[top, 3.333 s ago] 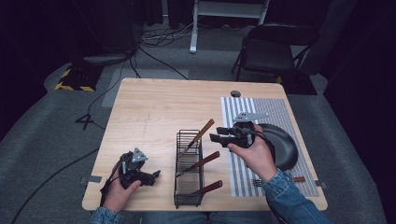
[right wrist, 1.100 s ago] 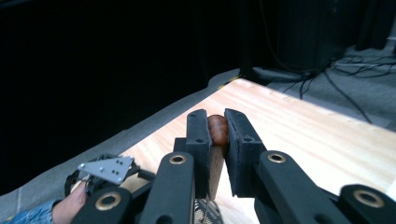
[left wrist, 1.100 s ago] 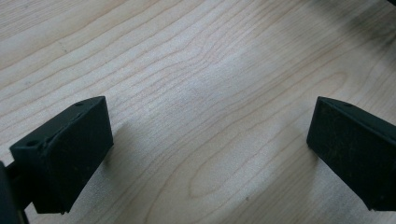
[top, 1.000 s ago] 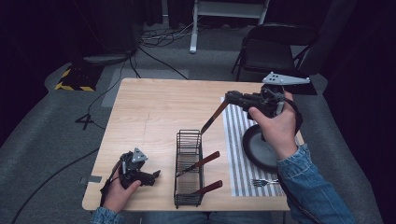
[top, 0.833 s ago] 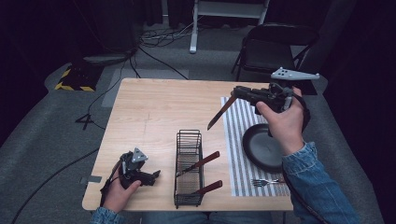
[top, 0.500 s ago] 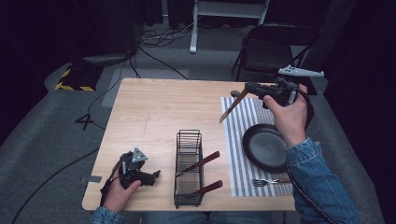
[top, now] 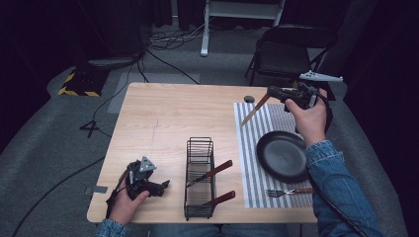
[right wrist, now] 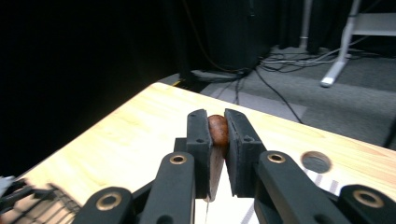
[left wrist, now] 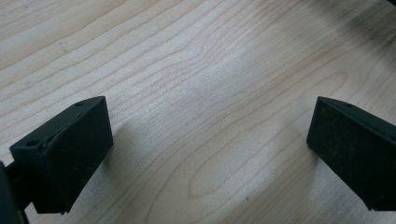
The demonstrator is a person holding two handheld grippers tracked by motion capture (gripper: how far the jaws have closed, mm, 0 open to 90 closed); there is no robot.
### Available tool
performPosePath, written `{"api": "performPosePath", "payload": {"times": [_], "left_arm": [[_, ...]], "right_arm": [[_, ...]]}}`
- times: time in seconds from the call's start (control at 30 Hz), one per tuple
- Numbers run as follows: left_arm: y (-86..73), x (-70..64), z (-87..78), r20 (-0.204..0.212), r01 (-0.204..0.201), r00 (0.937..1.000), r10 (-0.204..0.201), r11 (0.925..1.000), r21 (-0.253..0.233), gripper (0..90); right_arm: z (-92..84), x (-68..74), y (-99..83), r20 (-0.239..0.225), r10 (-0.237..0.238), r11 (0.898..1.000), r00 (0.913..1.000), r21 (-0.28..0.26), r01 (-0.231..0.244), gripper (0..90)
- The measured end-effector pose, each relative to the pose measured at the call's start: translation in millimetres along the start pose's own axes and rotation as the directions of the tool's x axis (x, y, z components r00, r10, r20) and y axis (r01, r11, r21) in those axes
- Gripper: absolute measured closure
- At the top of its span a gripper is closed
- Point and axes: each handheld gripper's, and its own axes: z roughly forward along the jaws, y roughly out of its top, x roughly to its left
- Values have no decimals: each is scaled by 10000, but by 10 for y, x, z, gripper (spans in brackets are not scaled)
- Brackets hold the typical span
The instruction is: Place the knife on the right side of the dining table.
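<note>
The wooden-handled table knife (top: 255, 108) is clamped by its reddish-brown handle in my right gripper (top: 275, 94), raised over the far edge of the grey-and-white striped placemat (top: 249, 163), its long axis running from the jaws down and leftward, blade tip lowest. In the right gripper view the rounded handle end (right wrist: 217, 128) sits pinched between the two black pads, and the blade is cut off below them, so I cannot see its edge or which way it faces. The black round plate (top: 281, 157) lies on the mat nearer to me than the knife, so as I judge it the knife must come back toward me and turn to lie beside that plate; a wooden-handled fork (top: 289, 192) lies at the mat's near edge, just on my side of the plate. My left gripper (top: 160, 187) rests near the front left corner of the light wooden table (top: 168, 113), jaws wide apart on nothing, beside the black wire cutlery rack (top: 199, 177) holding two more wooden-handled pieces (top: 213, 172), whose working ends I cannot make out.
</note>
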Motion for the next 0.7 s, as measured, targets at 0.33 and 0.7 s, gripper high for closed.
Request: {"api": "performPosePath", "payload": {"times": [0.33, 0.7], "left_arm": [[0, 1, 0, -10, -10, 10000, 10, 10000, -2, 5], [1, 3, -1, -26, -44, 10000, 44, 10000, 3, 5]], "right_arm": [[33, -303, -196, 996, 542, 9985, 9935, -118, -533, 814], [132, -502, -426, 1558, 1057, 9941, 9821, 70, -1081, 815]]}}
